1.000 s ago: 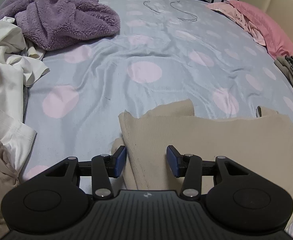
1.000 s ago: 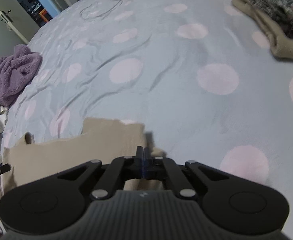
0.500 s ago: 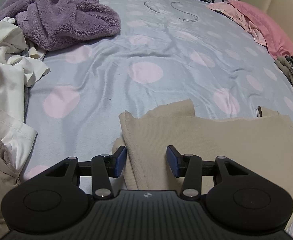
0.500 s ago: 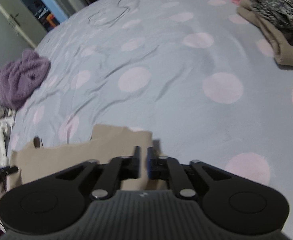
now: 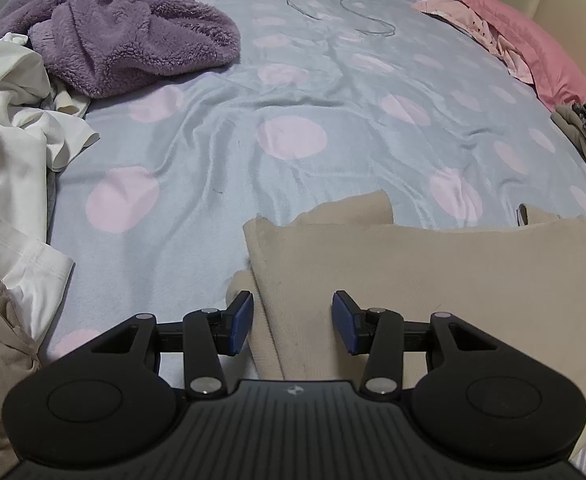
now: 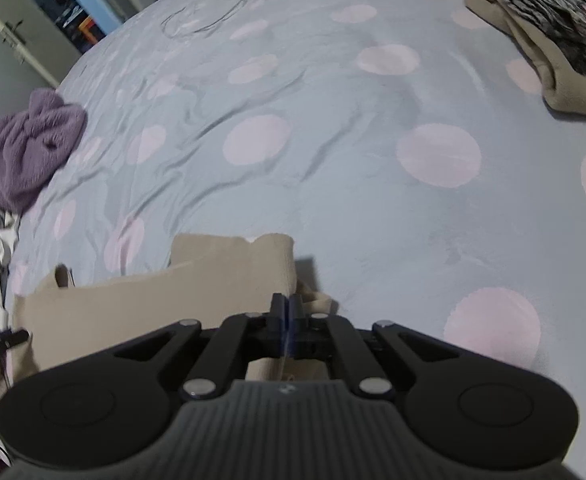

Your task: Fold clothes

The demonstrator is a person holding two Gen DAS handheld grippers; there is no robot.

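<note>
From my left wrist, my left gripper [image 5: 292,317] hangs unmoved with its fingers parted astride the near left edge of the beige garment [image 5: 433,272], pressing nothing, the cloth flat on the spotted bed [image 5: 293,92]. From my right wrist, my right gripper [image 6: 286,317] opened briefly and has just snapped closed again at the garment's right edge [image 6: 229,280]; whether cloth is pinched I cannot tell, so this looks like a re-grip before the next fold.
</note>
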